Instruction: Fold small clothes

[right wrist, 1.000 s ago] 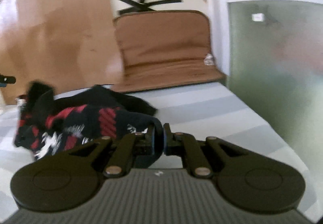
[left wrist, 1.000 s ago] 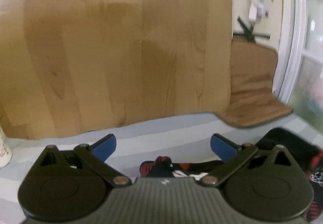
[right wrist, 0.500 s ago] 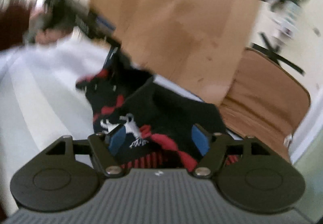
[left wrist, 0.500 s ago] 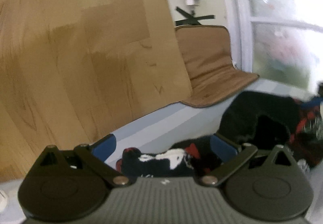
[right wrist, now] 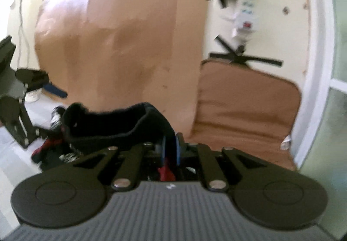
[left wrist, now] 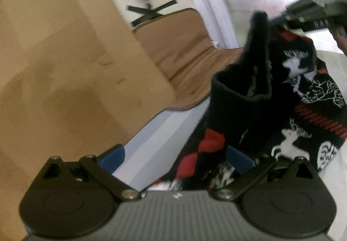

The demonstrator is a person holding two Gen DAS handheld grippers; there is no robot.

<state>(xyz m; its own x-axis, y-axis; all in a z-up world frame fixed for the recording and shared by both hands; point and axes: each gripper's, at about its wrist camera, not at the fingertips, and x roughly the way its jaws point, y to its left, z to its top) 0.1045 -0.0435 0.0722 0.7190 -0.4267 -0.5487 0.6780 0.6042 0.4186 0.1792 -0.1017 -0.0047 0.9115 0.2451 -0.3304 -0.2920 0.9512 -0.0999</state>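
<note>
The small garment is a black knit piece with red and white patterns. In the left wrist view it hangs lifted on the right, its black cuff standing up. My left gripper is open, its blue pads wide apart, with the garment's lower part between and beyond the right pad. My right gripper is shut on the garment, blue pads pinching the fabric. The right gripper also shows at the top right of the left wrist view, holding the fabric up. The left gripper shows at the left of the right wrist view.
A brown board leans on the wall behind the pale striped table. A tan cushion lies at the back right, also in the right wrist view. A white power strip is taped to the wall. A frosted window is to the right.
My right gripper has closed on the garment and lifted it off the table. My left gripper stayed open and swung right, toward the raised fabric.
</note>
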